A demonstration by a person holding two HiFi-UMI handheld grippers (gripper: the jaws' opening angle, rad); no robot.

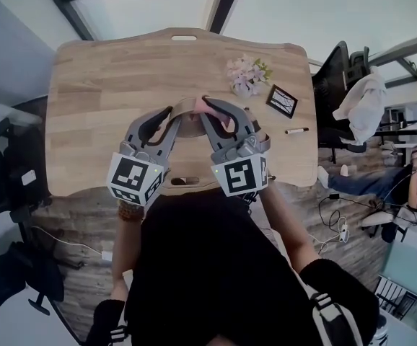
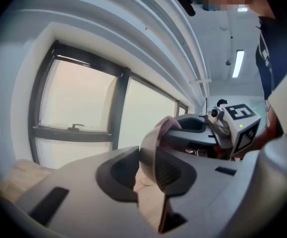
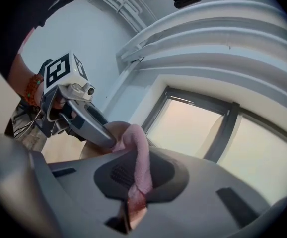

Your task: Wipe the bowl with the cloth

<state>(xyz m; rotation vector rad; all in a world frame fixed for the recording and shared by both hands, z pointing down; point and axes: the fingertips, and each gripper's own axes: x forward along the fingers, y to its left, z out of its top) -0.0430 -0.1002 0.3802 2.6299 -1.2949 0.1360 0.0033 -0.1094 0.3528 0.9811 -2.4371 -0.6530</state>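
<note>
While I hold both tools over the near edge of the light wooden worktop (image 1: 100,85), my left hand-held gripper (image 2: 152,176) is clamped on the rim of the thin-walled beige bowl (image 2: 146,195). The bowl wall sits edge-on between the pads. My right hand-held gripper (image 3: 133,176) is clenched on the soft pink cloth (image 3: 139,157): one fold is pinched between the pads, and the rest runs forward onto the bowl rim, right by the left tool's jaw tip. In the head view the two tools angle toward each other with their tips nearly meeting, bowl and cloth between them. I can't tell whether the bowl touches the worktop. Further back on the worktop, to the right, there's a bunch of pale pink flowers (image 1: 246,74), a small black framed card (image 1: 282,101) just beside it, and a pen (image 1: 296,130) nearer the right edge. All three are well apart from the bowl.
</note>
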